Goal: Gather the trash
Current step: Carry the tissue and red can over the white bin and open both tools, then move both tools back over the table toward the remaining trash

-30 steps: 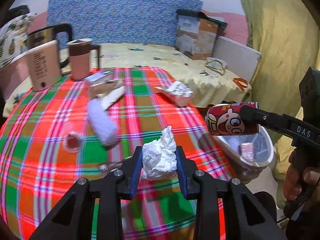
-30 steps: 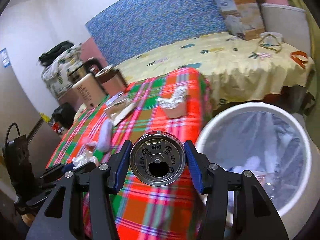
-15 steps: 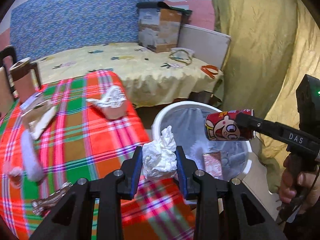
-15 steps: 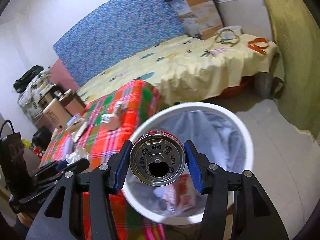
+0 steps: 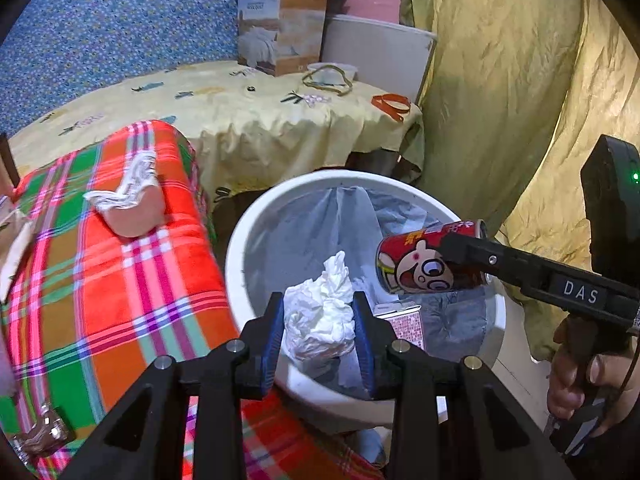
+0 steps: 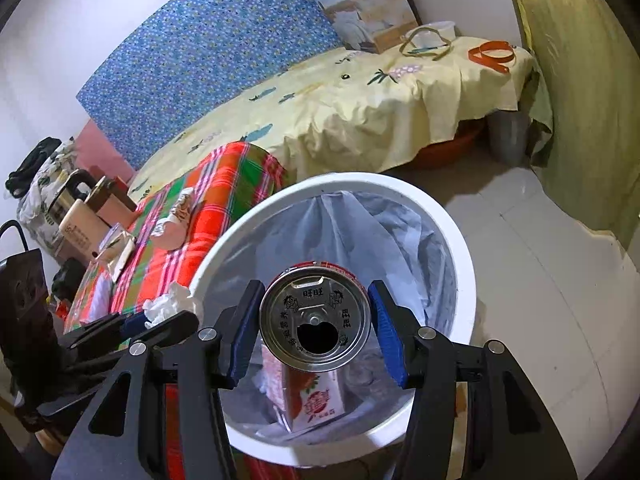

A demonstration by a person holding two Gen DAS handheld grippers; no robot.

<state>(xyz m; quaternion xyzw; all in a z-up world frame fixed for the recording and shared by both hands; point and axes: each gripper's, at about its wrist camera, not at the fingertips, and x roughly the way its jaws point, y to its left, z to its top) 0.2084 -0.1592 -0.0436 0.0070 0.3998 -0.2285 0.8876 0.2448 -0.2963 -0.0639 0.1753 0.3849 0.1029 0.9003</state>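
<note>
**Inspector A:** Over the white bin (image 5: pixel 240 240), both claws now hang above the lined mouth; a second ago they were over the plaid-covered bench (image 5: pixel 100 280). The left claw (image 5: pixel 319 316) is clamped on a crumpled tissue (image 5: pixel 320 320), near the bin's bench-side rim.

**Inspector B:** And the right claw (image 6: pixel 316 332)?

**Inspector A:** Its pads have parted. The red can (image 6: pixel 314 320) sits between them with a gap showing on both sides, whereas half a second ago they gripped it. I judge the can is being released to join the carton (image 6: pixel 316 396) inside the bin.

**Inspector B:** Remaining work?

**Inspector A:** The tissue is not yet dropped. A torn cup (image 5: pixel 132 208) lies on the bench beside the bin, uncollected.
</note>
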